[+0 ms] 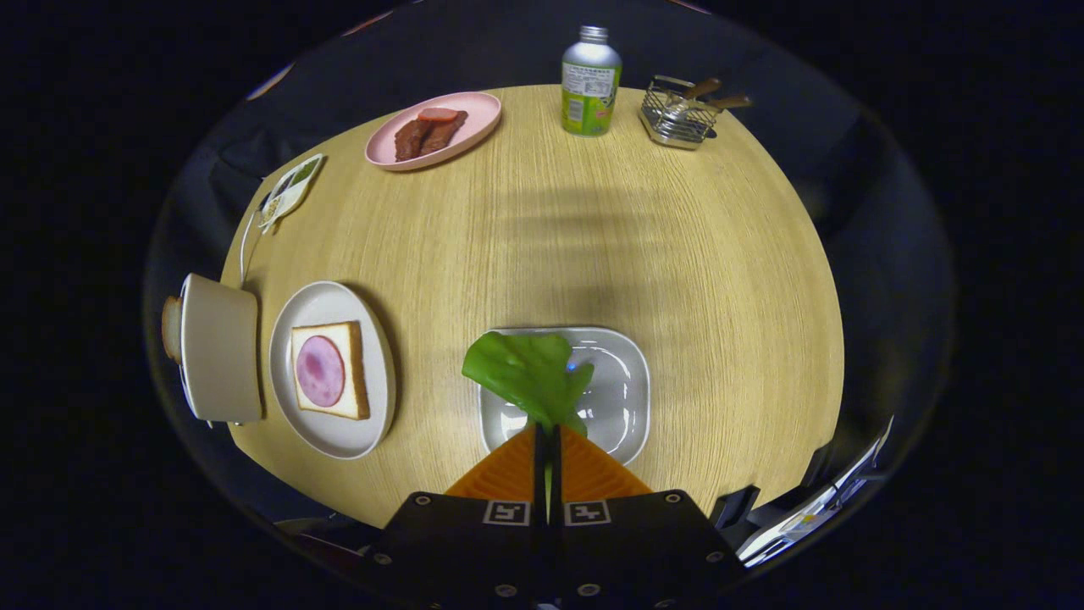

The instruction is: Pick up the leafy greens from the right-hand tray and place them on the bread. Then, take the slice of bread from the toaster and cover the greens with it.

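Observation:
My gripper is shut on the stem of a green leafy lettuce leaf, which sticks out ahead of the fingers and hangs above the pale rectangular tray. To the left, a round white plate carries a slice of bread topped with a round pink slice of ham. Further left stands a cream toaster with a slice of bread poking out of its far side.
At the back of the round wooden table are a pink plate with pieces of meat, a green-labelled bottle and a wire basket with utensils. A small packet lies at the left edge.

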{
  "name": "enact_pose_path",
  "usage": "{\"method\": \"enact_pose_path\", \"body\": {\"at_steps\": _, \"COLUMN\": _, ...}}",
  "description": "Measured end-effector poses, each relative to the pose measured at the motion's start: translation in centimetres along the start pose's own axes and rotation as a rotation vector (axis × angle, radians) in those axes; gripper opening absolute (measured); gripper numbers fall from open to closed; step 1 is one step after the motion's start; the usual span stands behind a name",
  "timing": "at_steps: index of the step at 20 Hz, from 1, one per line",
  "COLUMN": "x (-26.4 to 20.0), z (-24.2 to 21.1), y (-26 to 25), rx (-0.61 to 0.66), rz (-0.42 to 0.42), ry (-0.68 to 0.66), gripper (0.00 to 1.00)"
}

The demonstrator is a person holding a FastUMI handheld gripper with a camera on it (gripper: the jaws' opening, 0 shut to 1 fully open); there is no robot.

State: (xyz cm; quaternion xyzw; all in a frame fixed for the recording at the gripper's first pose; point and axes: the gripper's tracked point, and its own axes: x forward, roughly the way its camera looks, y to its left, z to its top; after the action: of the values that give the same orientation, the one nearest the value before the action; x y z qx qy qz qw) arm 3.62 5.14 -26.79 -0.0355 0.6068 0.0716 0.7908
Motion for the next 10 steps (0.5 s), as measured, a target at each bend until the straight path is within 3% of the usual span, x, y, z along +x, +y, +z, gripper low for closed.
{"method": "enact_pose_path", "body": {"at_steps": 10, "x": -2.3, "z": 2.4, "y": 12.0, "rx": -0.162, "rz": 0.109, "ry": -0.052, "gripper": 0.0}}
